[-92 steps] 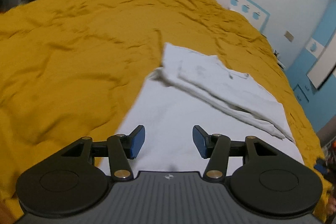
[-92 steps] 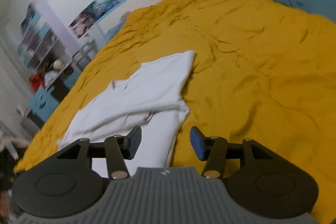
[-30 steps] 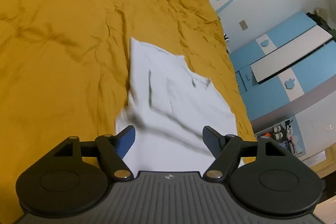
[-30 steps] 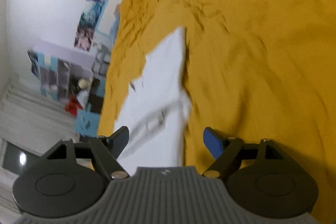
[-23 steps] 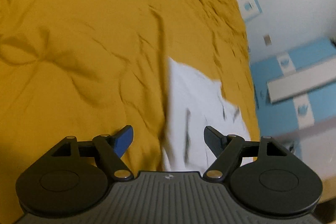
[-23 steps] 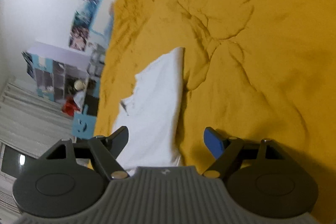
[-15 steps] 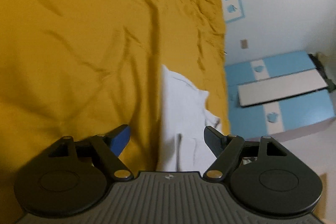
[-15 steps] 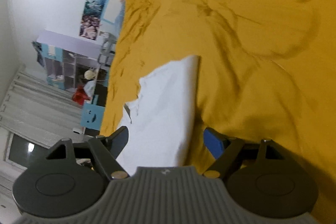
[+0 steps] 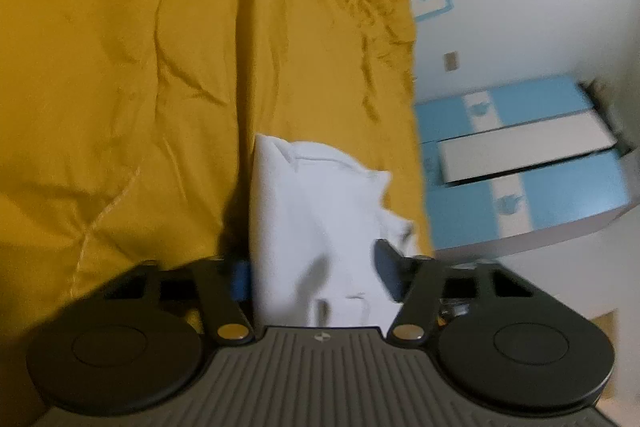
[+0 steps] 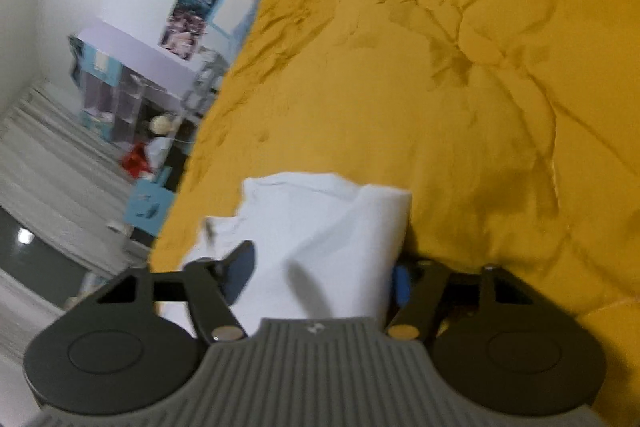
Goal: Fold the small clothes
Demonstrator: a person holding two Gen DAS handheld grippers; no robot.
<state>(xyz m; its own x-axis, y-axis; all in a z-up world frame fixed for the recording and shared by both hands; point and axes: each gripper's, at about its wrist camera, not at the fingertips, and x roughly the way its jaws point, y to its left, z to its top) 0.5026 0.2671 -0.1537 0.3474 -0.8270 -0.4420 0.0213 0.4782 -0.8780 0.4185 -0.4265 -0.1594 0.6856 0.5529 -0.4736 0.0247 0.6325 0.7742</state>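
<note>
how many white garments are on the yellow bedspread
1: the white garment lies on the yellow bedspread, its near end between the open left gripper fingers and right gripper fingers.

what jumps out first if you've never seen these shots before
The mustard-yellow bedspread fills most of both views, creased all over. A white garment lies on it, its near end between the open fingers of the left gripper; in the right wrist view the same cloth sits between the open fingers of the right gripper. Blue and white cabinets stand beyond the bed.
</note>
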